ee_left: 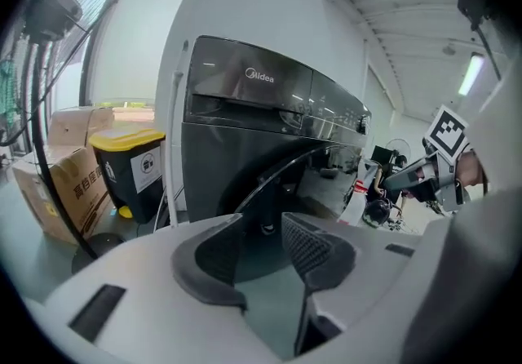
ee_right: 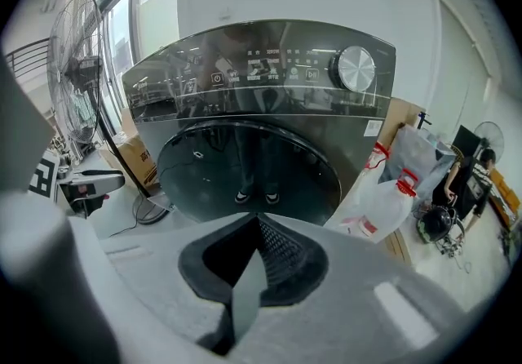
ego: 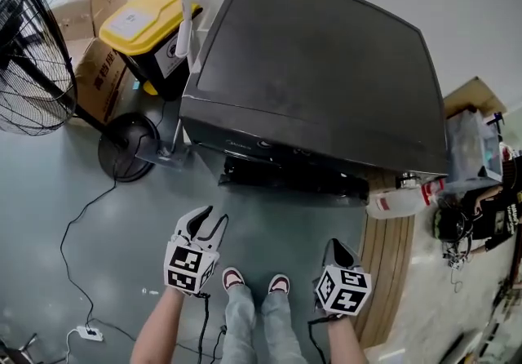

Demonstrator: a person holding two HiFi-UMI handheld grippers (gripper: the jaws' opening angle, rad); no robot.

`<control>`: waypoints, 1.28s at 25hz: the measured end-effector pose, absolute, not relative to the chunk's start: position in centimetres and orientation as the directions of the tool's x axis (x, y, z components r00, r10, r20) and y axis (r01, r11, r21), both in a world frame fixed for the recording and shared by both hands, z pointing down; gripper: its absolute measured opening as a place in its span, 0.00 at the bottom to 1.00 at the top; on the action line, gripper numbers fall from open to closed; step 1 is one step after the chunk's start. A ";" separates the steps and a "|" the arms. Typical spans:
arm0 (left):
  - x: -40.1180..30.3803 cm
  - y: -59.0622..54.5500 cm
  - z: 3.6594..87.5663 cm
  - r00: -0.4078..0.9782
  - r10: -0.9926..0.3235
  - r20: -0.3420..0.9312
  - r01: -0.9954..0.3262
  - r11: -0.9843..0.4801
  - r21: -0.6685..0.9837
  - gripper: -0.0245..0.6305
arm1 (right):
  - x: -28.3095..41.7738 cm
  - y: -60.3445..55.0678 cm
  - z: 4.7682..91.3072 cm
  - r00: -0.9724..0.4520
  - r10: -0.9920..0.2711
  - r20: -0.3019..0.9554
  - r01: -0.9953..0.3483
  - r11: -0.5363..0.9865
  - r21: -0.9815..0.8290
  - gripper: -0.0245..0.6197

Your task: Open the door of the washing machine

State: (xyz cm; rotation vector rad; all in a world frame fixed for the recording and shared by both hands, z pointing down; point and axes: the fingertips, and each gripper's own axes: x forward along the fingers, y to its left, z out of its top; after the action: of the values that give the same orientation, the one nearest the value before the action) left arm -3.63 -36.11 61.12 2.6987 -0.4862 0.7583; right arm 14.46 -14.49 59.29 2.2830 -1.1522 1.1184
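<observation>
Two grippers, left gripper (ego: 212, 218) and right gripper (ego: 335, 246), face one washing machine (ego: 318, 68).

Right gripper view: the body of the right claw (ee_right: 256, 222) covers the lower rim of the door (ee_right: 245, 166). The symbols on the control panel (ee_right: 269, 68) are too small to read.

Left gripper view: the body of the left claw (ee_left: 261, 228) hides the lower part of the door.

Head view: the washing machine (ego: 310, 60) presents its top panel, and the door face is out of sight under the front edge. The left picture edge cuts off the fan (ego: 28, 52). The clutter (ego: 477, 215) at the right edge is too tangled to identify.
</observation>
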 end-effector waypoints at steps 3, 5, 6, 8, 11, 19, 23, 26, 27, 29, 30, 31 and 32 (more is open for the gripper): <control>-2.8 -36.5 61.0 0.820 -0.194 0.538 -0.331 -0.928 0.171 0.29 | 14.6 -14.2 59.6 0.367 -0.511 0.778 -0.776 -0.629 -0.047 0.05; -2.3 -36.7 61.2 0.828 -0.157 0.539 -0.277 -0.949 0.150 0.31 | 14.6 -14.1 59.8 0.372 -0.508 0.777 -0.762 -0.645 -0.056 0.05; -2.1 -36.8 61.4 0.828 -0.137 0.543 -0.246 -0.960 0.133 0.32 | 14.7 -14.1 60.0 0.375 -0.507 0.776 -0.755 -0.652 -0.061 0.05; -1.6 -37.2 62.0 0.827 -0.099 0.554 -0.184 -0.978 0.100 0.33 | 14.7 -14.0 60.3 0.379 -0.503 0.777 -0.744 -0.665 -0.067 0.05; -0.7 -37.7 62.6 0.826 -0.061 0.560 -0.128 -0.988 0.081 0.34 | 14.8 -13.7 61.0 0.382 -0.495 0.781 -0.735 -0.675 -0.068 0.05; 1.0 -39.1 64.0 0.808 -0.015 0.588 -0.049 -0.998 0.041 0.34 | 14.6 -13.6 62.3 0.391 -0.470 0.791 -0.706 -0.705 -0.070 0.05; 1.9 -39.3 64.9 0.805 0.017 0.594 -0.003 -0.999 0.033 0.34 | 14.4 -13.2 63.0 0.403 -0.457 0.793 -0.681 -0.728 -0.074 0.05; 2.5 -39.8 65.4 0.799 0.034 0.600 0.025 -0.999 0.023 0.34 | 13.8 -13.2 63.3 0.402 -0.449 0.798 -0.670 -0.738 -0.078 0.05; 2.7 -39.9 65.6 0.798 0.040 0.602 0.036 -0.999 0.019 0.34 | 13.6 -13.1 63.4 0.401 -0.445 0.801 -0.669 -0.740 -0.077 0.05; 3.1 -39.9 65.9 0.794 0.058 0.605 0.065 -0.998 0.011 0.34 | 13.4 -12.8 63.5 0.399 -0.438 0.806 -0.666 -0.742 -0.073 0.05; 3.3 -39.8 66.1 0.793 0.069 0.605 0.079 -0.997 0.009 0.34 | 13.4 -12.7 63.6 0.399 -0.434 0.808 -0.664 -0.744 -0.072 0.05; 3.5 -39.8 66.2 0.793 0.080 0.604 0.093 -0.996 0.011 0.34 | 13.3 -12.7 63.6 0.399 -0.431 0.809 -0.663 -0.745 -0.070 0.05; 3.7 -39.7 66.3 0.793 0.091 0.602 0.104 -0.994 0.013 0.34 | 13.3 -12.6 63.7 0.400 -0.429 0.810 -0.663 -0.746 -0.068 0.05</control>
State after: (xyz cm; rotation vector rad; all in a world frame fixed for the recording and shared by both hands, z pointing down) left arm 3.73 -39.70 66.25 2.9947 0.1627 1.0042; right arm 13.30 -12.62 63.67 2.3942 -0.9584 1.2667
